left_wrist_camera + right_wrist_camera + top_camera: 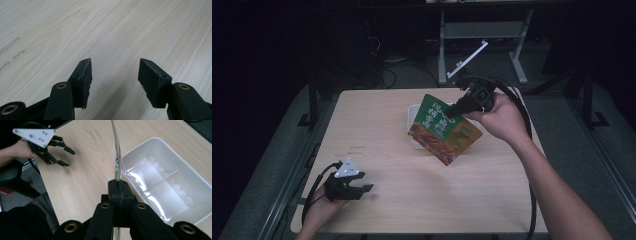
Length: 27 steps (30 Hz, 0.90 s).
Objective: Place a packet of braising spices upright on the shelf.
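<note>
The right tool (455, 108) is shut tight on the top edge of a flat green and red foil food bag (443, 129), hanging over the white plastic tray (175, 182) on the worktop (387, 130). The bag looks light, thin, bendy and slippery, so gripping its edge seems best. The left tool (364, 182) is half open and holds nothing.

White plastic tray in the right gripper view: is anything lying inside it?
No. The white plastic tray shows only its bare, glossy compartments, while the green snack pouch is clamped edge-on in the right gripper beside it.
</note>
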Each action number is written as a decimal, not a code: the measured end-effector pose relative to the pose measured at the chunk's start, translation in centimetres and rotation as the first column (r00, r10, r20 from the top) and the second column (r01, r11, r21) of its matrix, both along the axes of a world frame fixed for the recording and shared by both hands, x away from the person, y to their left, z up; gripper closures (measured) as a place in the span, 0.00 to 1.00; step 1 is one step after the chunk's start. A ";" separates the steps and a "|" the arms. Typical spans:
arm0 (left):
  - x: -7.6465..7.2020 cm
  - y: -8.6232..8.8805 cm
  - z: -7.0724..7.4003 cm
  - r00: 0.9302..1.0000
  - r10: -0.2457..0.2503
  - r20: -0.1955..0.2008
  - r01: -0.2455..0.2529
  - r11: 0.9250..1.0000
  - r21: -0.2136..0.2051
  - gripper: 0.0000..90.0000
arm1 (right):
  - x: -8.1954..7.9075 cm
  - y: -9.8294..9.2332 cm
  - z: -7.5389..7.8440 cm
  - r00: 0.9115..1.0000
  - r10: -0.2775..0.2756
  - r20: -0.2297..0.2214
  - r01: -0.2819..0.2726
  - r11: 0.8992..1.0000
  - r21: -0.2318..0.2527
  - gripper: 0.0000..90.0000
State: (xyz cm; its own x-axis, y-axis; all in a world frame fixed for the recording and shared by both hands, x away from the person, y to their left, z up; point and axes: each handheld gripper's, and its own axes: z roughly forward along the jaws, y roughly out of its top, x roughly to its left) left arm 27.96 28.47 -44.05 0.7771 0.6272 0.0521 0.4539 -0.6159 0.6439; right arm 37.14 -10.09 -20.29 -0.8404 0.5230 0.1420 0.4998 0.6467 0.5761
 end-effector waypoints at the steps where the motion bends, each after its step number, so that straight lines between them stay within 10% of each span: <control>1: 0.0 0.0 0.0 1.000 0.001 0.000 -0.001 1.000 -0.001 0.49 | 0.2 -0.1 0.2 1.000 -0.010 -0.001 0.010 1.000 0.000 1.00; 27: 0.1 0.1 0.0 1.000 0.013 0.001 -0.013 1.000 -0.016 0.45 | 5.7 1.0 2.2 0.990 -0.135 0.030 0.135 0.991 -0.009 1.00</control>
